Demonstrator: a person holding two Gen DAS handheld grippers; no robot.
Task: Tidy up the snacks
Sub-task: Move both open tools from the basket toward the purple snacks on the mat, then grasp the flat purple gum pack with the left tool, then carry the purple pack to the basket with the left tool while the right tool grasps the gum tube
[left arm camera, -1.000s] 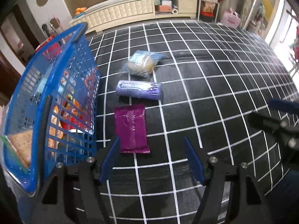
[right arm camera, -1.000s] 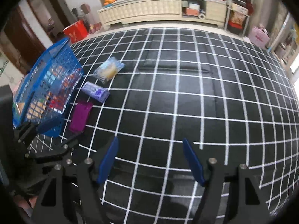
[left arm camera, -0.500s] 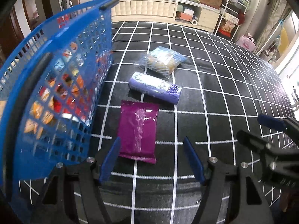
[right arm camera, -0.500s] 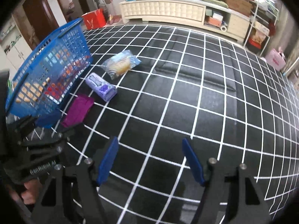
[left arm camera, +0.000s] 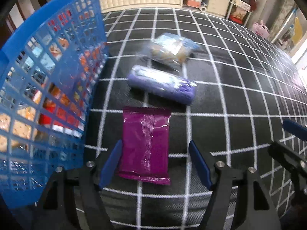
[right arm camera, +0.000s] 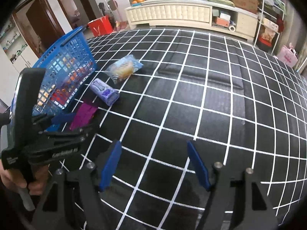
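A purple snack packet [left arm camera: 145, 141] lies flat on the black checked mat, its near end between the open fingers of my left gripper [left arm camera: 155, 164]. Beyond it lie a lilac roll pack [left arm camera: 162, 84] and a clear bag of biscuits [left arm camera: 172, 49]. A blue mesh basket [left arm camera: 46, 88] holding several snacks stands at the left, next to the packet. In the right wrist view the purple packet [right arm camera: 84, 115], roll pack [right arm camera: 104, 92], biscuit bag [right arm camera: 123, 69] and basket [right arm camera: 63, 72] are at the left. My right gripper [right arm camera: 153, 164] is open and empty over bare mat.
The mat [right arm camera: 191, 105] stretches wide to the right. A cream cabinet [right arm camera: 172, 15] and shelves stand along the far wall. A red bag [right arm camera: 100, 26] sits on the floor behind the basket. The right gripper's fingers show at the right edge of the left wrist view [left arm camera: 291, 130].
My left gripper has moved forward and down, so the purple packet now sits between its fingertips. My right gripper has drifted a little, still open over the mat.
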